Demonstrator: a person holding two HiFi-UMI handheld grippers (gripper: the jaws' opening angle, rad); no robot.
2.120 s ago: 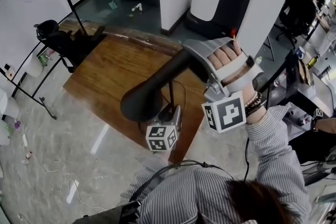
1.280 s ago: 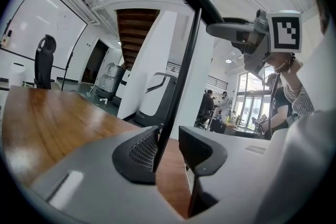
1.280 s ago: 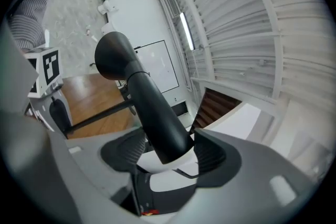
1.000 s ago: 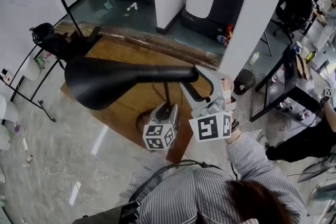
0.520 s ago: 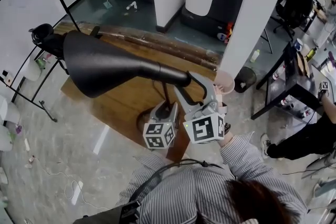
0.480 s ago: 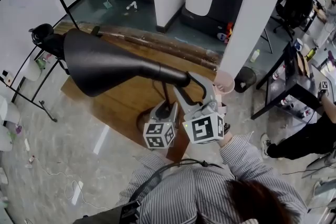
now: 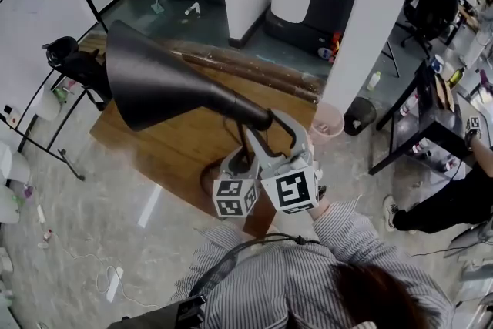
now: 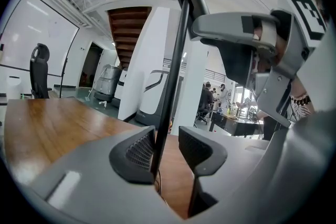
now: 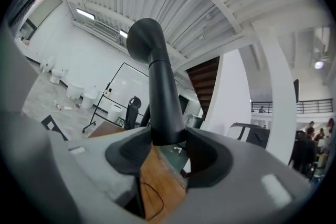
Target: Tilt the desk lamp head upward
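A black desk lamp stands on the wooden table (image 7: 169, 135). Its cone-shaped head (image 7: 154, 85) points up and to the left, and it rises high against the ceiling in the right gripper view (image 9: 144, 39). My right gripper (image 7: 266, 123) is shut on the lamp's neck (image 9: 165, 107) just behind the head. Its jaws have just been closing, and both pads press on the neck. My left gripper (image 7: 243, 162) sits lower, around the thin upright stem (image 8: 170, 92). The stem rests against the left pad (image 8: 139, 149), and a gap shows to the other pad.
A whiteboard (image 7: 38, 4) and a black office chair (image 7: 73, 58) stand beyond the table's left end. A white column (image 7: 377, 11) and a round bin (image 7: 330, 121) are to the right. A person (image 7: 462, 196) sits at far right. A cable (image 7: 85, 266) lies on the floor.
The lamp head has swung from drooping, through level, to tilted upward. My right gripper came down and rolled with the neck in it. The left gripper kept its place on the stem.
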